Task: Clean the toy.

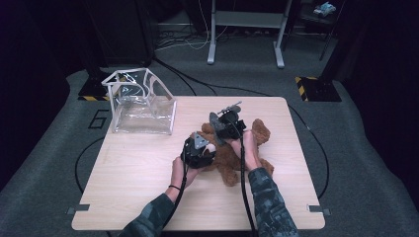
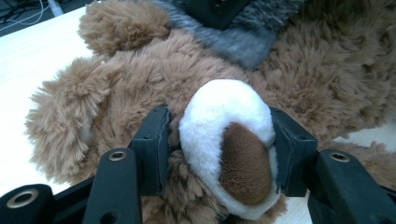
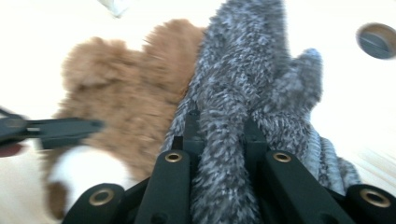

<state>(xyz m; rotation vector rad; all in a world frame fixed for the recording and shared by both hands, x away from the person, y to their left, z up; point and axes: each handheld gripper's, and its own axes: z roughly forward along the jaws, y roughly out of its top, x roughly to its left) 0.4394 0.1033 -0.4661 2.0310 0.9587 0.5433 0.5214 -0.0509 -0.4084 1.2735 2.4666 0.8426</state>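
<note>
Your left gripper (image 2: 219, 154) has its jaws about half closed around the teddy bear's white muzzle (image 2: 224, 135), the black pads pressing into the plush on either side. The teddy bear (image 1: 237, 153) lies on the pale wooden tabletop (image 1: 148, 173), right of its middle, under both your hands. Its fur is long, shaggy and mid-brown; the muzzle is short-piled, rounded and dome-shaped, with a smooth dark brown oval nose (image 2: 245, 163) set into it. One fluffy ear (image 2: 123, 25) stands up near the top of the left gripper view.

Your right gripper (image 3: 219, 140) is nearly closed, pinching a fold of grey knitted cloth (image 3: 243, 84) between its jaws. The cloth is fuzzy, flecked grey and white, with ribbed knit at the lower right of the right gripper view. It lies across the bear's brown fur.

The right gripper view is blurred, so the shape of the cloth is hard to make out, and its lower end is cut off behind the jaws. In the high view your grippers and hands cover the bear's head and chest; the limbs stick out around them.

At the far left corner of the tabletop stands a clear plastic bag (image 1: 143, 111) with white edging, open at the top, well apart from the bear.
</note>
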